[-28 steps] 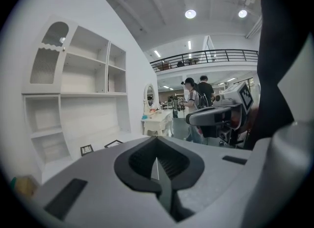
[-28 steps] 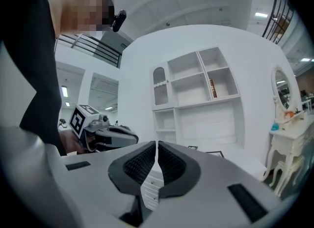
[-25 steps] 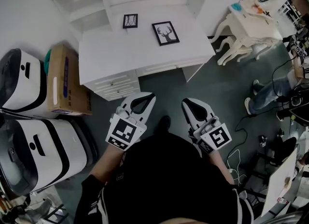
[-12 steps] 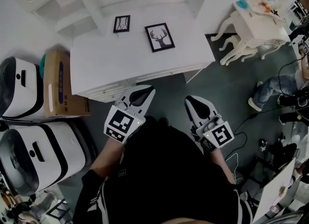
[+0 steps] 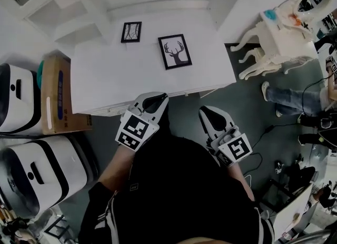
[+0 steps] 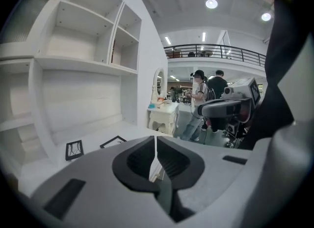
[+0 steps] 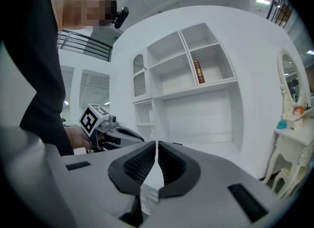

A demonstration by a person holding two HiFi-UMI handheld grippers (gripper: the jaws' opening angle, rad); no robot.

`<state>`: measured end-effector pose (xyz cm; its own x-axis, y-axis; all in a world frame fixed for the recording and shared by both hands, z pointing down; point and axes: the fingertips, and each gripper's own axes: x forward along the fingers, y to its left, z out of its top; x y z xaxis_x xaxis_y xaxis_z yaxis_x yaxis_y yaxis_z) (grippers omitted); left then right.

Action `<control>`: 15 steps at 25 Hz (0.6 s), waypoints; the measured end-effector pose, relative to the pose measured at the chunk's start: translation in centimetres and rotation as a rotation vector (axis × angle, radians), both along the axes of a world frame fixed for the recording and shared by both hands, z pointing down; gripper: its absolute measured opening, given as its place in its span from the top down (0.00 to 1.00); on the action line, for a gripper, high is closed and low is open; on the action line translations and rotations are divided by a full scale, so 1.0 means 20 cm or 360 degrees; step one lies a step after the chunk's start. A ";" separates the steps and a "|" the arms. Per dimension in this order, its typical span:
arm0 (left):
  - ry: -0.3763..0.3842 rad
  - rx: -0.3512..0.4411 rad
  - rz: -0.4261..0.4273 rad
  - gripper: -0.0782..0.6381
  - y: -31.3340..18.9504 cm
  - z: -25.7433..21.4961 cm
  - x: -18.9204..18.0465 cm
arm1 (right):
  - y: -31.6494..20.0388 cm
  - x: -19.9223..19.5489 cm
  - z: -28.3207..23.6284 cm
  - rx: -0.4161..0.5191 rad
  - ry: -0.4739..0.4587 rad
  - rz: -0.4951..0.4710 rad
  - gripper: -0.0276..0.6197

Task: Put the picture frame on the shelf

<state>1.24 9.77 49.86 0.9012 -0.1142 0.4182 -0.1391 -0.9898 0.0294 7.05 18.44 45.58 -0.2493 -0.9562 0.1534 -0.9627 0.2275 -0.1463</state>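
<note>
Left tongs [image 5: 158, 98] and right tongs [image 5: 207, 111], both pressed together empty, hover near a white desk [image 5: 116, 74] holding the picture frame [image 5: 175, 51].

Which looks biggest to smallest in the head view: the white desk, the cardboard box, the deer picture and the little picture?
1. white desk
2. cardboard box, though it sits lower down on the floor, farther from the camera, so it may look smaller than it is
3. deer picture
4. little picture, clearly the smallest

Ceiling lamps [image 6: 211, 3] light your scene evenly, with soft shadows; fisheye curvature and black corners frame both gripper views; foreground blurs.
</note>
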 end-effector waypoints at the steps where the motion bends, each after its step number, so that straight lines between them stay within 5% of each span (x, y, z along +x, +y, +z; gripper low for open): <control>1: -0.0003 -0.0007 -0.0004 0.88 -0.06 0.02 0.03 | -0.07 0.03 0.00 -0.0009 0.0018 -0.0006 0.92; 7: -0.0035 -0.0010 -0.0033 0.88 -0.42 0.09 0.14 | -0.52 0.21 -0.04 -0.0051 0.0146 -0.0042 0.92; 15: 0.0063 -0.0112 -0.0166 0.88 -0.84 0.09 0.22 | -1.01 0.22 -0.01 -0.0166 0.0136 -0.0192 0.92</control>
<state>5.70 -7.06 51.60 0.9018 -0.1800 0.3929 -0.2388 -0.9653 0.1057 11.52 -1.80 45.32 -0.3433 -0.8979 0.2755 -0.9392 0.3303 -0.0940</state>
